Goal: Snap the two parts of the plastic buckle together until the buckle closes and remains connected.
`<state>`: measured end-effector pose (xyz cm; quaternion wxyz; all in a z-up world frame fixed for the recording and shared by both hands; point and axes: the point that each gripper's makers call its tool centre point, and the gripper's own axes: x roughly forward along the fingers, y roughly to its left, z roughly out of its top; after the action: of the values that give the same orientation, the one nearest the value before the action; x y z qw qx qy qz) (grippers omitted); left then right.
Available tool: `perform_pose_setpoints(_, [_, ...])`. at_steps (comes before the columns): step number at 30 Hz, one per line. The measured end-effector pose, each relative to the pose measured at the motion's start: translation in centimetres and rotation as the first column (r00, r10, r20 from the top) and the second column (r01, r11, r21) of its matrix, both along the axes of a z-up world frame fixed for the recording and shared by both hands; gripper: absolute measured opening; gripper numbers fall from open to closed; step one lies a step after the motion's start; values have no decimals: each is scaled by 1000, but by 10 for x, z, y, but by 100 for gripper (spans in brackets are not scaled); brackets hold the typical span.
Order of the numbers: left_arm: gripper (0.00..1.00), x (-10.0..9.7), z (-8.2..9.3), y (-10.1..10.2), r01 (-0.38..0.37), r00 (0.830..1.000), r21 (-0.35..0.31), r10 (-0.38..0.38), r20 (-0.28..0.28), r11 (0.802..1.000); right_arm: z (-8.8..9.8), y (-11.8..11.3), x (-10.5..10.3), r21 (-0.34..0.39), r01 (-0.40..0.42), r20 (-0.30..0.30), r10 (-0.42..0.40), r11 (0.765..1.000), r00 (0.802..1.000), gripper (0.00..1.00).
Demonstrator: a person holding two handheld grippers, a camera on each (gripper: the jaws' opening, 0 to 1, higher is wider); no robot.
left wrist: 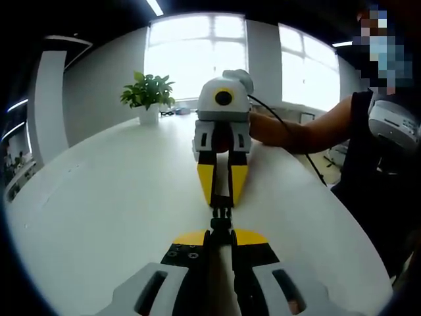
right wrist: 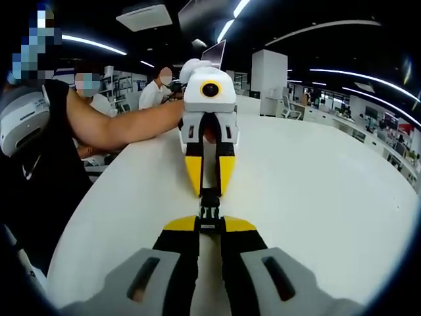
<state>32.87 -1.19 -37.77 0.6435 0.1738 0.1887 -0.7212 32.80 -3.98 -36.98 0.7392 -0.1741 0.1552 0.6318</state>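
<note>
Yellow-tipped jaws of my left gripper (left wrist: pixel 221 232) are pinched on the near end of the black plastic buckle (left wrist: pixel 221 217); my right gripper (left wrist: pixel 222 197) clamps its far end. Small, dark and narrow, the buckle (right wrist: pixel 208 214) hangs over the white table (left wrist: pixel 118 197), its long axis running straight from gripper to gripper.

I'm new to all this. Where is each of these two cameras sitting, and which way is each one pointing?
Left gripper view: rides on the left gripper, looking along its jaws across the white table at the right gripper, windows and potted plant; the person's forearm shows.
Right gripper view: rides on the right gripper, facing the left gripper and an office; the person's arm shows.
Shared: they face each other, jaws closed on the black buckle between them, above the table.
</note>
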Motion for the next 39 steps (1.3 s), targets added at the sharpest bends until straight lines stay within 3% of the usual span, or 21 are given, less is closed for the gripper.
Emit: perform_pose_setpoints(39, [11, 1, 0, -4, 6, 1000, -1, -6, -1, 1000, 0, 0, 1, -1, 1, -1, -1, 1000, 1000, 10])
